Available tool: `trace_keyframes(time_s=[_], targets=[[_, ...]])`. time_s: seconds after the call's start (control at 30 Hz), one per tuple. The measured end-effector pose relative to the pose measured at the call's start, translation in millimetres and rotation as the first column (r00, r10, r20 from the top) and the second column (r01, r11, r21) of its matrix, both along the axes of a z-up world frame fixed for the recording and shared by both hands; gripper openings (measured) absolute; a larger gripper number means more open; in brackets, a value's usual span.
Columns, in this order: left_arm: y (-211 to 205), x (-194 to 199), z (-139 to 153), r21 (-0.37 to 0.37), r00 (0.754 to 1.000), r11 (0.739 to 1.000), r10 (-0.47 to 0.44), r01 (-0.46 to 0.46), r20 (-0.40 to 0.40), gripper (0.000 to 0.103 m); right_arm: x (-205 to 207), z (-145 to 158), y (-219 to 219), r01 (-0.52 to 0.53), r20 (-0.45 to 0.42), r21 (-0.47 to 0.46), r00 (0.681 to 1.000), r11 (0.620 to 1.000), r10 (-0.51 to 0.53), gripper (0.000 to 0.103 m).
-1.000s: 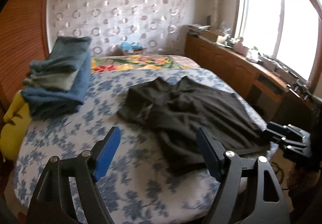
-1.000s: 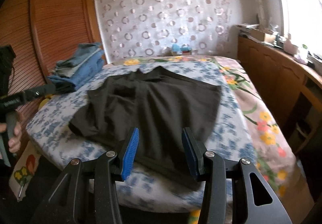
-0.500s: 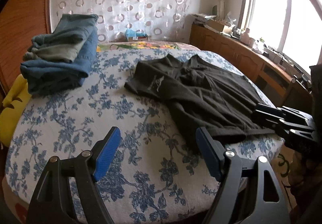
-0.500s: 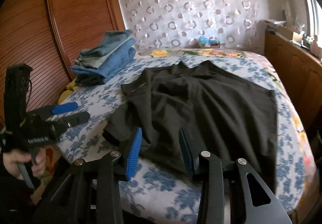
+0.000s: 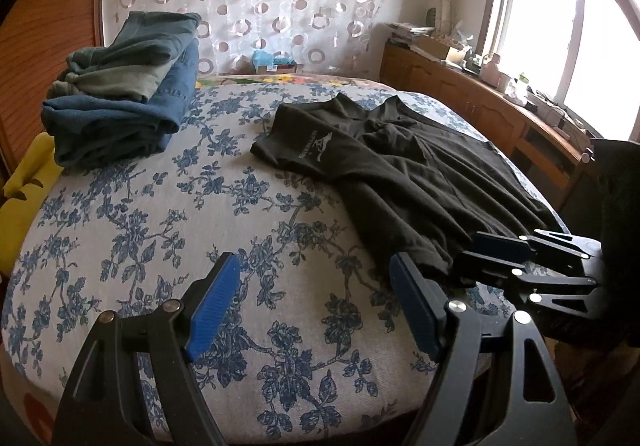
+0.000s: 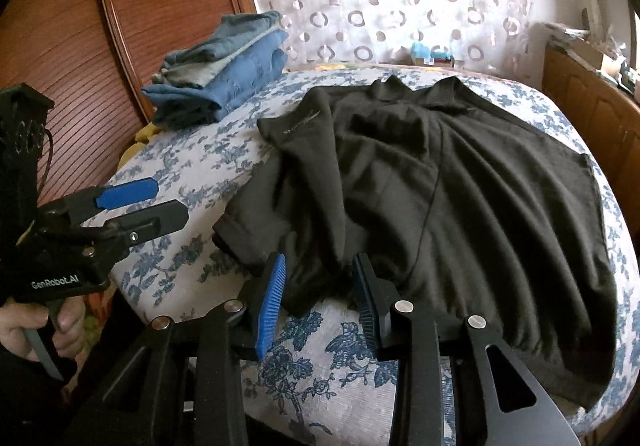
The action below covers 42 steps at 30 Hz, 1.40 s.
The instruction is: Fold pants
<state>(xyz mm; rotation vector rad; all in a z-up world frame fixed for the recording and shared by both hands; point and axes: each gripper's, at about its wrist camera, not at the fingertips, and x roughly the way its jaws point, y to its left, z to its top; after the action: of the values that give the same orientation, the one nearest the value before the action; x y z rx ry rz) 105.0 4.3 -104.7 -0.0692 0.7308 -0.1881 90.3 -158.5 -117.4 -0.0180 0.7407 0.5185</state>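
Since the black pants (image 6: 440, 197) lie rumpled and unfolded on the flowered bed (image 5: 160, 205), we're only at the grab stage. Our right gripper (image 6: 320, 298), narrowed but pinching nothing, straddles the near hem; the left gripper (image 5: 316, 302) hangs wide and empty. Next we'd clamp that hem (folded jeans (image 5: 120, 93) sit well clear).

Left gripper (image 5: 314, 304): we hold it pitched downward, fingers spread wide, nothing between them. Right gripper (image 6: 320, 296): pitched downward, fingers narrower, having just been closing, gap unpinched. Our left hand (image 6: 38, 330), at 8 o'clock, wraps its handle.
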Motion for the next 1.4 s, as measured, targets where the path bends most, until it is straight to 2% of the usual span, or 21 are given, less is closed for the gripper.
trace_keyframes(time_s=[0.23, 0.3, 0.37, 0.47, 1.1, 1.4], targets=[[0.5, -1.8, -1.5, -0.019, 1.000, 1.000, 0.002, -0.002, -0.006, 0.078, 4.7, 3.9, 1.9, -0.011, 0.000, 0.010, 1.000, 1.000, 0.011, 0.025], [1.0, -3.1, -1.0, -0.019, 1.000, 1.000, 0.000, -0.001, -0.002, 0.078, 7.6, 3.2, -0.4, -0.008, -0.005, 0.012, 1.000, 1.000, 0.008, 0.018], [1.0, -2.5, -0.5, -0.027, 1.000, 1.000, 0.002, -0.002, -0.001, 0.078, 9.9, 2.5, -1.5, -0.014, -0.008, 0.012, 1.000, 1.000, 0.014, 0.007], [-0.5, -2.0, -1.2, -0.030, 1.000, 1.000, 0.000, 0.000, -0.002, 0.078, 8.7, 5.9, -5.2, -0.015, 0.007, 0.018, 1.000, 1.000, 0.015, 0.002], [-12.0, -1.6, 2.6, -0.026, 1.000, 0.999, -0.020, 0.021, 0.006, 0.078, -19.6, 57.6, -46.8, 0.085, 0.191, 0.013, 0.978, 0.996, -0.086, 0.001], [-18.6, 3.1, 1.0, -0.016, 1.000, 0.999, -0.031, 0.031, -0.003, 0.078, -7.7, 34.9, -37.0, 0.067, 0.135, 0.058, 0.988, 0.996, -0.074, 0.003]])
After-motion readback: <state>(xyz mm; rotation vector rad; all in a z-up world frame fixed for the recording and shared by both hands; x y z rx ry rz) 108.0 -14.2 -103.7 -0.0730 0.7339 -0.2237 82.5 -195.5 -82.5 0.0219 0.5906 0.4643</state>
